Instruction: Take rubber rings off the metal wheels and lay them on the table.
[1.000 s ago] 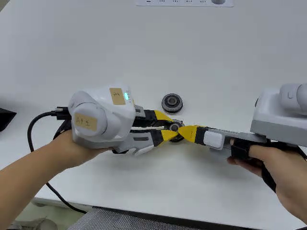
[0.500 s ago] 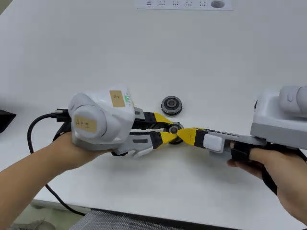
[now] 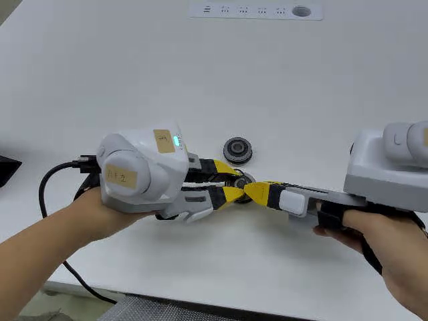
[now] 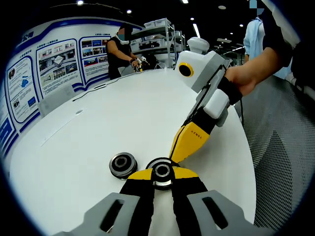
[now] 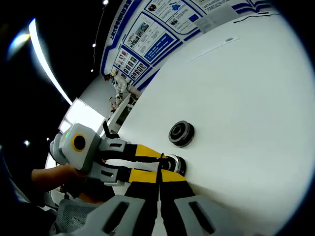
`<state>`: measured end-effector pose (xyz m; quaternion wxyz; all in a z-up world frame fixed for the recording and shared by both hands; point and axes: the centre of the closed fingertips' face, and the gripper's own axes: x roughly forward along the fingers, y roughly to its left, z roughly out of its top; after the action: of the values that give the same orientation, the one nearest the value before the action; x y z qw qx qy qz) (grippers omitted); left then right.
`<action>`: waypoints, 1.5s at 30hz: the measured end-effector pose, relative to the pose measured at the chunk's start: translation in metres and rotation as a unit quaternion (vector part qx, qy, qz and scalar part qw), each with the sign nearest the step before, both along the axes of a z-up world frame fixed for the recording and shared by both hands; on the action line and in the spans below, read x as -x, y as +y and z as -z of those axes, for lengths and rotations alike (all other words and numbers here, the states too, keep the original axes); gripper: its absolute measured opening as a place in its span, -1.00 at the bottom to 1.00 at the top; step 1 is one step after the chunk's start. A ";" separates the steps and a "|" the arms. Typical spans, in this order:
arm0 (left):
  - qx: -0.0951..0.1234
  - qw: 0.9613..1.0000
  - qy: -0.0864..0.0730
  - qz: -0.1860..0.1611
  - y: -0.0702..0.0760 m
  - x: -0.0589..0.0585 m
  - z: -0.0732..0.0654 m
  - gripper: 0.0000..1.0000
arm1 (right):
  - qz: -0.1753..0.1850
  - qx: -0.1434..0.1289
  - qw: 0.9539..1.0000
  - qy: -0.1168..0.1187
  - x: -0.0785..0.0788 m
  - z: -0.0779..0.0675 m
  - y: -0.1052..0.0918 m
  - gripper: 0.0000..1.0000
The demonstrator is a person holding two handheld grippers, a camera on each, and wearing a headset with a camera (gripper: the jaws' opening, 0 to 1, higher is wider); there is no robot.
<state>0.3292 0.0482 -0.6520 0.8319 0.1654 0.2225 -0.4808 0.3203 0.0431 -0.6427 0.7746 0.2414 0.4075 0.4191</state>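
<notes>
A small metal wheel (image 3: pixel 241 180) (image 4: pixel 163 173) (image 5: pixel 177 164) with a black rubber ring is clamped between the yellow fingertips of my left gripper (image 3: pixel 235 183) (image 4: pixel 162 175), just above the white table (image 3: pixel 281 93). From the right, my right gripper (image 3: pixel 256 192) (image 5: pixel 166 170) meets that wheel with its jaws shut and its yellow tips pinching the ring at the rim. In the left gripper view the ring looks pulled slightly off the wheel where the right gripper's fingertips (image 4: pixel 186 143) touch it. A second ringed wheel (image 3: pixel 237 150) (image 4: pixel 123 164) (image 5: pixel 181 133) lies on the table just beyond.
A black cable (image 3: pixel 50 175) trails from the left gripper off the table's near left edge. A white socket strip (image 3: pixel 255 11) lies at the far edge. Wide bare tabletop stretches beyond the wheels. People stand in the background past the table.
Both grippers stay locked together at the held wheel. The whole picture has slid down a little with the head.
</notes>
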 end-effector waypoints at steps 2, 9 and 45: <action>-0.002 1.000 -0.002 0.001 0.000 0.000 0.000 -0.74 | 0.011 0.005 1.000 0.011 -0.001 0.003 -0.002 -0.98; 0.000 1.000 0.007 -0.005 0.000 0.000 0.000 -0.74 | 0.016 -0.007 1.000 0.013 -0.002 -0.001 0.001 -0.97; 0.062 0.991 -0.032 -0.114 0.046 -0.009 -0.059 -0.46 | 0.118 -0.044 0.991 0.035 -0.024 -0.014 -0.056 -0.97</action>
<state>0.3386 0.0946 -0.5926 0.8965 0.1025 0.1828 -0.3903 0.3443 -0.0125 -0.6287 0.7925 0.3363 0.3842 0.3334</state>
